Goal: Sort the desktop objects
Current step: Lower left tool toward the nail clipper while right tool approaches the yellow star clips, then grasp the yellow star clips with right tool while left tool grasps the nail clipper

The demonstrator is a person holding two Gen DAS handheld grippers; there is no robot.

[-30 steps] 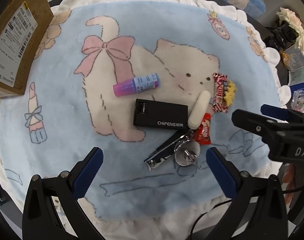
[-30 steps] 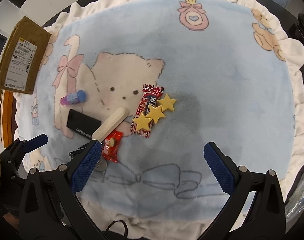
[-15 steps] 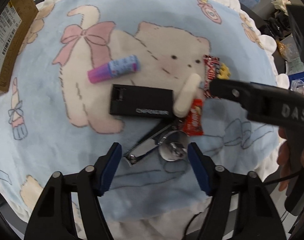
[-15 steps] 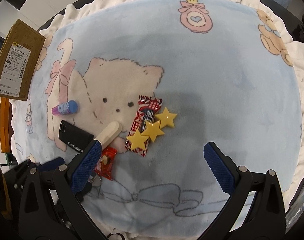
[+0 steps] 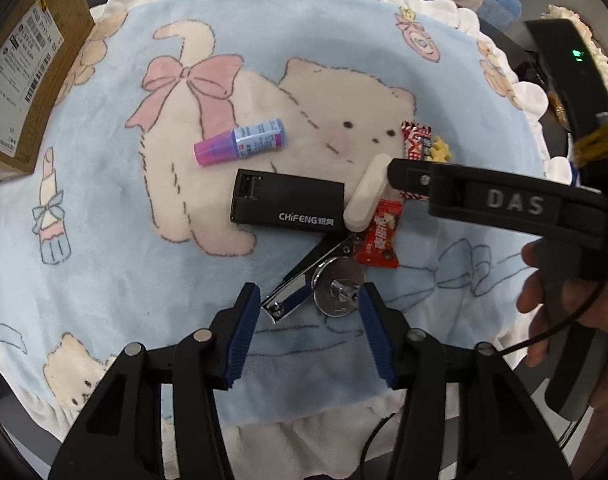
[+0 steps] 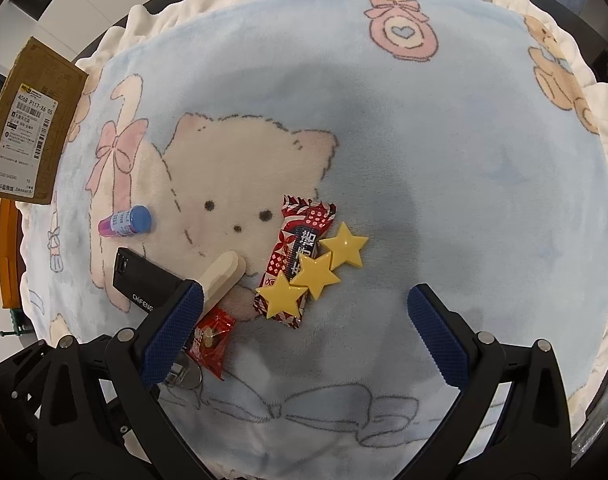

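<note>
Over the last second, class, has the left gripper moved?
Yes. The left gripper has come forward and narrowed; its fingers now flank the metal disc and clipper, much nearer the black case.

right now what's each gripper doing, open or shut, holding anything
Left gripper: open, empty, fingers either side of the nail clipper and metal disc.
Right gripper: wide open, empty, above the blanket.

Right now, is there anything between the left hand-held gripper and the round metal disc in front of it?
Nothing visible blocks it. The left hand-held gripper is open and already brackets the metal disc, but the nail clipper also lies between its fingers.
</note>
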